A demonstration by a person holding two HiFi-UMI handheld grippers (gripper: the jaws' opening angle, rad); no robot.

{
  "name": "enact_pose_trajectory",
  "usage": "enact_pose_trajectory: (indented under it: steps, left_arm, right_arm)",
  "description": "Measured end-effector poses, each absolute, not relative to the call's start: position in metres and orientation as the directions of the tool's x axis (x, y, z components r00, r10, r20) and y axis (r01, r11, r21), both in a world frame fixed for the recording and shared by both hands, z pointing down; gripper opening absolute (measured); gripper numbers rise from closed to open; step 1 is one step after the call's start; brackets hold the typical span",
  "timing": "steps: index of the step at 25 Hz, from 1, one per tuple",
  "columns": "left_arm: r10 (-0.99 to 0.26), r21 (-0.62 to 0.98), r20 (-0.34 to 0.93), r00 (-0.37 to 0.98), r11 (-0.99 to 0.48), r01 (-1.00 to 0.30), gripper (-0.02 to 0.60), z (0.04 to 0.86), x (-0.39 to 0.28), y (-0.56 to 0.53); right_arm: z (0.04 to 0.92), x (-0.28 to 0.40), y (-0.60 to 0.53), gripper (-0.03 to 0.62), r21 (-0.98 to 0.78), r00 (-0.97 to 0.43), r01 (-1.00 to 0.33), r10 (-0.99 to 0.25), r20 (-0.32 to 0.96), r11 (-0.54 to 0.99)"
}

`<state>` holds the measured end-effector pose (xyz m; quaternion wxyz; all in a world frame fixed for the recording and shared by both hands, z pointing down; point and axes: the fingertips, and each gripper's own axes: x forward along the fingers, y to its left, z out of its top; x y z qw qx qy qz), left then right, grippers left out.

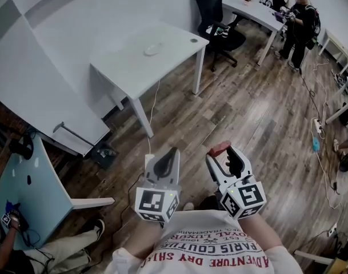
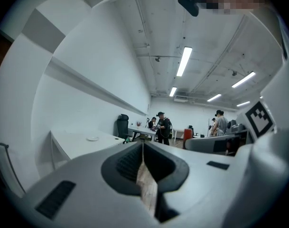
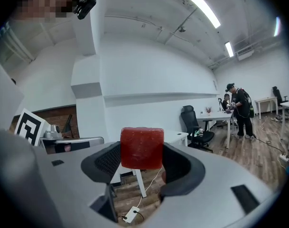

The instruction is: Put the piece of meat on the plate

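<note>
Because the head view looked steeply down, the piece of meat (image 1: 220,148) showed only as a red sliver at the tip of the right gripper (image 1: 222,151), well short of the white table (image 1: 179,44) on the person's side of it. The one plate (image 1: 152,49) lay on that table near its middle, too small and blurred to read as more than a pale oval. The left gripper (image 1: 174,153) hung just beside the right one, also short of the table, with its jaws drawn together. One black chair (image 1: 216,16) stood beyond the table's far corner, and two people (image 1: 302,16) were farther off past it. In the left gripper view the jaws met in a thin line with only a pale strip in the seam, which I could not identify; the table with its plate lay ahead to the left. In the right gripper view the jaws stood wide and clamped a single dark red cube with a rough skin and rounded edges, and the table was mostly hidden behind it.
</note>
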<state>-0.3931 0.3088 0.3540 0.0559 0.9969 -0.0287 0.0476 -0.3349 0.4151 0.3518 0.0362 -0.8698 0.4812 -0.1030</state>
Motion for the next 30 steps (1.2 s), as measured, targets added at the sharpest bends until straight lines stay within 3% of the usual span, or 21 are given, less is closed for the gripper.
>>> enact_pose_trajectory:
  steps: [13,30]
  left_arm:
    - [-0.073,0.117,0.148,0.986,-0.989,-0.091,0.014,0.374,-0.320,0.280]
    - [-0.238,0.084,0.153,0.959,-0.964,-0.253,0.014,0.355,-0.109,0.230]
  right_arm:
    - [0.372,-0.259,0.388,0.278,-0.157,0.481,-0.846,-0.856,0.188,-0.509]
    - [0.358,-0.034,0.323,0.278,-0.140,0.281,-0.941,-0.942,0.182,-0.308]
